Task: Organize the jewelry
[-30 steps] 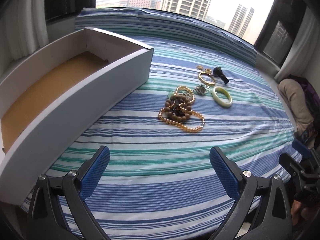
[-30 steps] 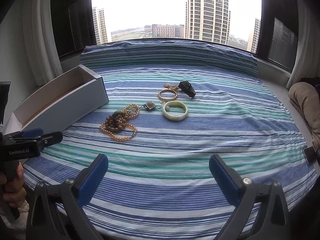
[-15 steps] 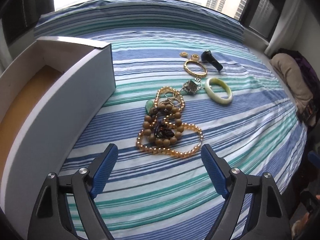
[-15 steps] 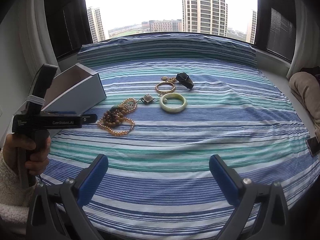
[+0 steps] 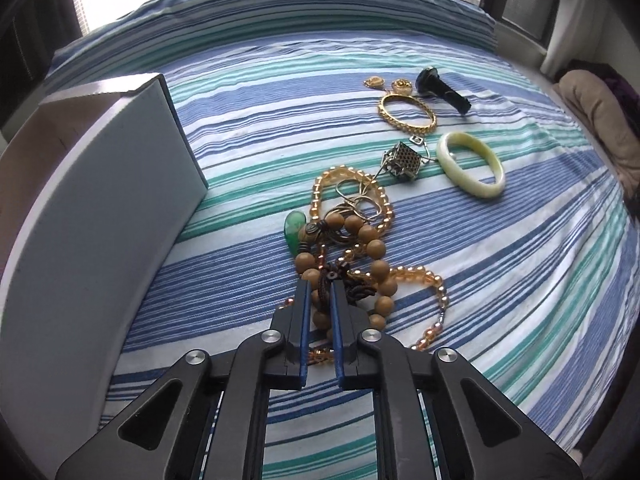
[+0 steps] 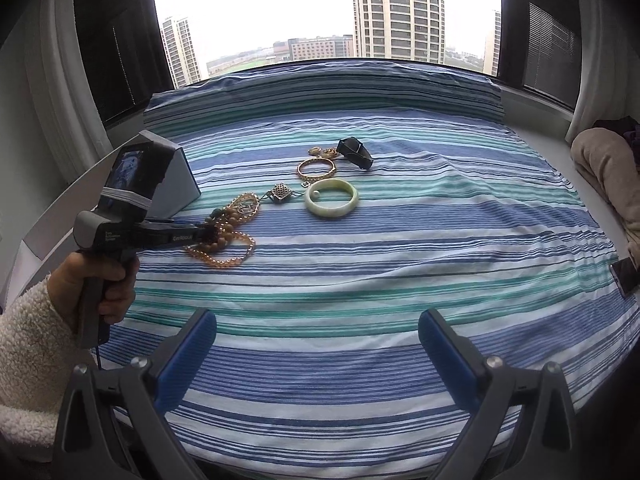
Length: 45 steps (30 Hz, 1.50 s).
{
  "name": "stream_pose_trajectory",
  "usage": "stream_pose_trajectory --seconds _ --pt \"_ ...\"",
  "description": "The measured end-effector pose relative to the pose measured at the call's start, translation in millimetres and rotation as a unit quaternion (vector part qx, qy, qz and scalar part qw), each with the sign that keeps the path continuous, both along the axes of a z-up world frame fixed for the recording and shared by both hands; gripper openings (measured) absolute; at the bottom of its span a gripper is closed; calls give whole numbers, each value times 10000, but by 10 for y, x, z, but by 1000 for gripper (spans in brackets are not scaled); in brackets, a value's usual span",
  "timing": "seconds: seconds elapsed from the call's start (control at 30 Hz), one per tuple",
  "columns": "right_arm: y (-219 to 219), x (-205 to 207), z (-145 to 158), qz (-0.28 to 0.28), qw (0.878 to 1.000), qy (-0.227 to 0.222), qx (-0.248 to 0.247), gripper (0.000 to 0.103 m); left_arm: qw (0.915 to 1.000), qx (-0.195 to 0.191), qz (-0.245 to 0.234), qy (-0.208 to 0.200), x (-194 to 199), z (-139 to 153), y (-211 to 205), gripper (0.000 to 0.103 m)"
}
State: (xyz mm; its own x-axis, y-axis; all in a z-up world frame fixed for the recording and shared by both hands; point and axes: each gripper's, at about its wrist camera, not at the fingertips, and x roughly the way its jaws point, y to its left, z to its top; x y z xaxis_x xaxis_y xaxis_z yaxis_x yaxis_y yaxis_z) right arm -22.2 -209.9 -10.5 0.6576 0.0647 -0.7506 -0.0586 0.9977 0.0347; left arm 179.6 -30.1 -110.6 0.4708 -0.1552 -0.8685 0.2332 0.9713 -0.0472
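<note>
Jewelry lies on the striped bedspread (image 5: 520,280). My left gripper (image 5: 320,286) is down in the heap, its jaws closing with the near beads of the wooden bead bracelet (image 5: 376,248) pinched between the blue pads. An amber bead necklace (image 5: 424,272) and a green pendant (image 5: 295,230) are tangled with it. Farther off lie a silver cube pendant (image 5: 402,158), a jade bangle (image 5: 444,156), a gold bangle (image 5: 408,126) and a black piece (image 5: 444,90). My right gripper (image 6: 318,328) hangs open over bare bedspread at the near edge, holding nothing. From there the left gripper (image 6: 208,234) is seen at the bracelet (image 6: 224,236).
An open white box (image 5: 100,220) stands at the left, close to the heap. A hand in a fleece sleeve (image 6: 28,344) grips the left tool. A beige cloth (image 6: 604,168) and a dark phone (image 6: 624,276) lie at the right edge. A raised striped ridge runs under the window.
My left gripper moved forward and down into the heap, and its jaws went from wide open to closed on the wooden beads. The right gripper has hardly moved.
</note>
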Motion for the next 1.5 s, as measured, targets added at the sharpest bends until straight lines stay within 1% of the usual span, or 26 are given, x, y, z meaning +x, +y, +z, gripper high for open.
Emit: stream_pose_trajectory --seconds 0.13,0.3,0.4,0.5,0.6,0.67,0.73,0.9,0.97,1.0,1.1,1.2,1.27,1.33,1.4,1.5 --pt "-46 21 -15 -74 10000 27 58 103 9989 -465 53 -46 -145 233 164 8" --pt "-3 38 -27 -14 10000 41 59 103 9959 -880 103 -170 -401 566 378 8" --pt "16 42 -35 11 10000 51 50 103 9941 -1070 121 -119 -543 641 482 8" --pt "31 47 -46 26 10000 74 38 103 9919 -1259 167 28 -708 621 615 8" --pt "55 43 -49 51 9999 90 17 103 9925 -1208 126 161 -927 513 740 8" --pt "66 49 -59 64 9999 110 3 103 9941 -1048 120 261 -1081 424 838 9" --pt "83 57 -76 79 9999 153 0 103 9951 -870 353 294 -1177 349 958 9" --pt "180 74 -116 204 9995 256 6 103 9892 -968 1063 285 -1313 297 1376 9" --pt "243 77 -119 293 9992 260 -26 103 9868 -1050 1200 265 -1352 305 1471 13" --pt "278 80 -124 349 9990 273 -33 103 9867 -1087 1182 253 -1372 314 1477 13" --pt "382 97 -146 518 9981 338 -24 103 9909 -1038 821 229 -1431 336 1344 20" --pt "497 104 -162 732 9965 406 -15 103 9945 -919 431 263 -1483 312 1134 32" --pt "561 97 -179 838 9954 454 -5 103 9966 -724 318 249 -1511 269 1002 56" --pt "601 93 -199 902 9946 511 -2 103 9987 -378 302 146 -1525 217 897 65" --pt "624 91 -210 935 9941 544 -17 103 9993 -184 298 147 -1500 149 828 65" --pt "628 86 -210 944 9940 557 -27 103 9990 -179 342 228 -1452 58 785 65"
